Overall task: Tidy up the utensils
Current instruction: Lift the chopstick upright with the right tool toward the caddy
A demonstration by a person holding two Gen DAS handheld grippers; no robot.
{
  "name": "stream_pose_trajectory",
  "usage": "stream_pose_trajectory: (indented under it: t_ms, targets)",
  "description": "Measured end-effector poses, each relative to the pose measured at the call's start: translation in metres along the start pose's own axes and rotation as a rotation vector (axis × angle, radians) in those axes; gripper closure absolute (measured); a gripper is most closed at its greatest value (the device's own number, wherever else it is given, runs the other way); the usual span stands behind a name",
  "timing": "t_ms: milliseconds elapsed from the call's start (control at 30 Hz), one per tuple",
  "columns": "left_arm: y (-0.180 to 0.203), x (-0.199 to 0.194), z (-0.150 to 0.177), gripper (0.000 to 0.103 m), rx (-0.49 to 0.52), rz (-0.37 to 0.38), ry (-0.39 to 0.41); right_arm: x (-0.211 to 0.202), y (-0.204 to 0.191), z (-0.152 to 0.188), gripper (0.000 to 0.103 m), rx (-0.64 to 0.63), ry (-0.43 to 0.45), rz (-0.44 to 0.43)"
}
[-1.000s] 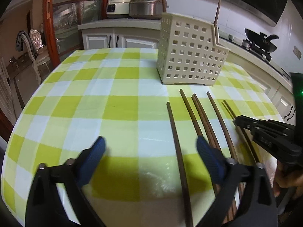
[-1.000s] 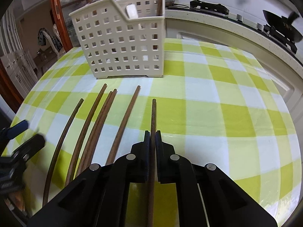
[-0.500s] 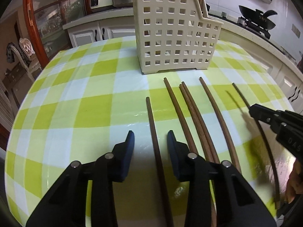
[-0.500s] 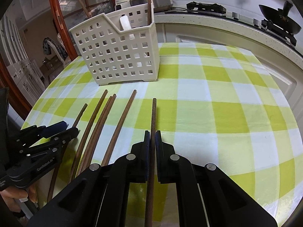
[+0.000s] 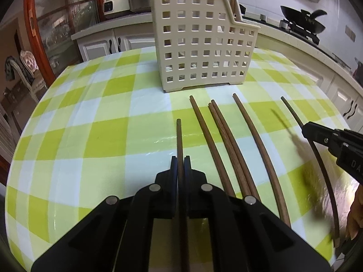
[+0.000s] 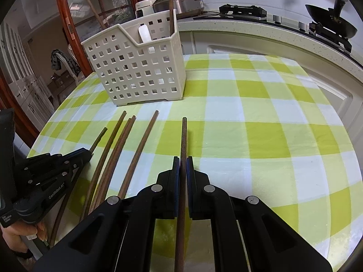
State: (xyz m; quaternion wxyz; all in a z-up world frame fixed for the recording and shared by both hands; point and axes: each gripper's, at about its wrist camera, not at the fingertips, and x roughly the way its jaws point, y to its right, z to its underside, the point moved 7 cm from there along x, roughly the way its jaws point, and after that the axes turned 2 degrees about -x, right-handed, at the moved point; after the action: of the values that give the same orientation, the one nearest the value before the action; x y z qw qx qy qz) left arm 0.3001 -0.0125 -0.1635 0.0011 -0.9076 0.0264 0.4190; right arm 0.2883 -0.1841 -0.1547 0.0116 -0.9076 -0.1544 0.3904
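Claws (image 5: 180, 158) (image 6: 183, 158) each around one chopstick (image 5: 179, 136) (image 6: 183, 136)

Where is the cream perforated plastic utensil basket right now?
The cream perforated plastic utensil basket stands upright at the checked tablecloth's far side, just beyond the brown wooden chopsticks' tips; upper left in the right-wrist view.

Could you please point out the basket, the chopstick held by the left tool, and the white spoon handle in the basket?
Basket (image 5: 199, 52), left wrist view, on its perforated front wall.
Held chopstick (image 5: 179, 136), left wrist view, on the shaft ahead of the tool.
Spoon handle (image 6: 144, 33), right wrist view, on its rounded white end.
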Motion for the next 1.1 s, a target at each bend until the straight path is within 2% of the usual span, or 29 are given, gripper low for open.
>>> stream_pose_trajectory:
  t_ms: [100,600,1100]
  targets:
    - [-0.003,-0.009,-0.003,0.098,-0.024,0.021,0.025,-0.007,-0.003,-0.003,0.097,-0.005,0.024,-0.008]
    - [-0.009,-0.109,-0.041,0.098,-0.052,0.058,0.292,-0.059,-0.02,-0.035,0.097,-0.03,0.189,-0.035]
    - [-0.011,-0.157,-0.036,0.098,-0.041,0.053,0.405,-0.112,-0.044,-0.05,0.097,-0.101,0.327,-0.019]
